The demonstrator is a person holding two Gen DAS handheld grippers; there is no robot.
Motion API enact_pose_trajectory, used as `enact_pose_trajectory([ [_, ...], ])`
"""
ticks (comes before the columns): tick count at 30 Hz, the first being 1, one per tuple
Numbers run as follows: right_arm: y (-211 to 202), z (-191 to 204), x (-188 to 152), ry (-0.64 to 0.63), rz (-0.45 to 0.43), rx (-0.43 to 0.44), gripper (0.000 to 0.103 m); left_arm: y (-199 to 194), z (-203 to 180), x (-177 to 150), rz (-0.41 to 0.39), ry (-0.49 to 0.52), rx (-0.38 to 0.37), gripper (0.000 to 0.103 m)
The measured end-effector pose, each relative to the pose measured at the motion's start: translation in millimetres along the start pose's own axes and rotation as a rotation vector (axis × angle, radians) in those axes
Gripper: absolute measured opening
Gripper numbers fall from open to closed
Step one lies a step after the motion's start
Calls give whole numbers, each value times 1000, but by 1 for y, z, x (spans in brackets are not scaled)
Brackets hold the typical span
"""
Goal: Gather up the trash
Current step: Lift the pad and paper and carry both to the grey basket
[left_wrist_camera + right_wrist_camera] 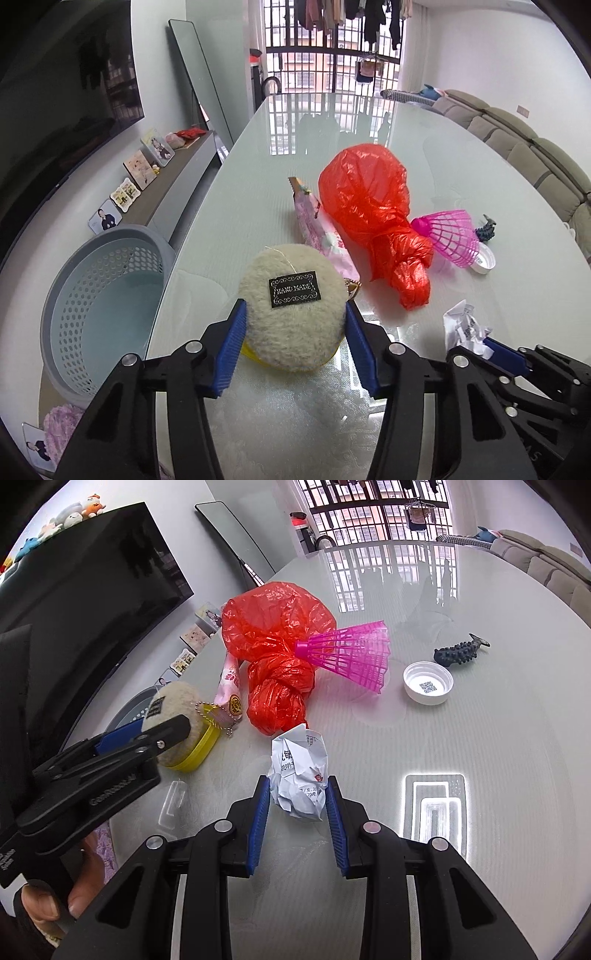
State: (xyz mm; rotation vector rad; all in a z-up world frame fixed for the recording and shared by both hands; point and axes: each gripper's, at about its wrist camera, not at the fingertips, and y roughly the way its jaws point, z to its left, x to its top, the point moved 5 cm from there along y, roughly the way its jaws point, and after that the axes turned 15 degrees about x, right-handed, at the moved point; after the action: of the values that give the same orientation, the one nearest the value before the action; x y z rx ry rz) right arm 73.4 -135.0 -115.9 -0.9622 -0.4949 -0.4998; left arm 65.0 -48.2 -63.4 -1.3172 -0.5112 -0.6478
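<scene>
My left gripper (pixel 293 314) is shut on a beige fluffy round pouch (pixel 291 306) with a black label and a yellow underside, on the glass table (pixel 332 125). It also shows in the right wrist view (pixel 173 716). My right gripper (pixel 297 792) is shut on a crumpled white paper ball (pixel 299 775), seen too in the left wrist view (pixel 463 325). A knotted red plastic bag (pixel 373 218) and a pink snack wrapper (pixel 325 232) lie beyond. A grey perforated basket (pixel 99 310) stands on the floor left of the table.
A pink plastic shuttlecock (pixel 351 653), a white bottle cap (pixel 427 682) and a dark spiky fish-shaped toy (pixel 458 651) lie on the table's right. A TV (pixel 92 576) and a shelf with photo cards (pixel 140 177) are left, a sofa (pixel 535 158) right.
</scene>
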Motion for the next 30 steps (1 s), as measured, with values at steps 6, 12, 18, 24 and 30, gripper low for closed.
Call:
enact_pose_trajectory([
  [6, 0, 5, 0, 4, -3, 4, 30, -22, 22, 10, -39, -38, -11, 52],
  [12, 0, 31, 7, -34, -17, 32, 30, -37, 61, 21, -80, -104, 32, 52],
  [18, 22, 73, 19, -101, 9, 88, 30, -28, 108, 19, -80, -146, 111, 52],
  [24, 63, 126, 30, -178, 69, 158, 30, -4, 159, 0, -16, -187, 170, 52],
  [30, 114, 173, 41, -247, 152, 200, 30, 14, 204, -10, 23, -232, 219, 52],
])
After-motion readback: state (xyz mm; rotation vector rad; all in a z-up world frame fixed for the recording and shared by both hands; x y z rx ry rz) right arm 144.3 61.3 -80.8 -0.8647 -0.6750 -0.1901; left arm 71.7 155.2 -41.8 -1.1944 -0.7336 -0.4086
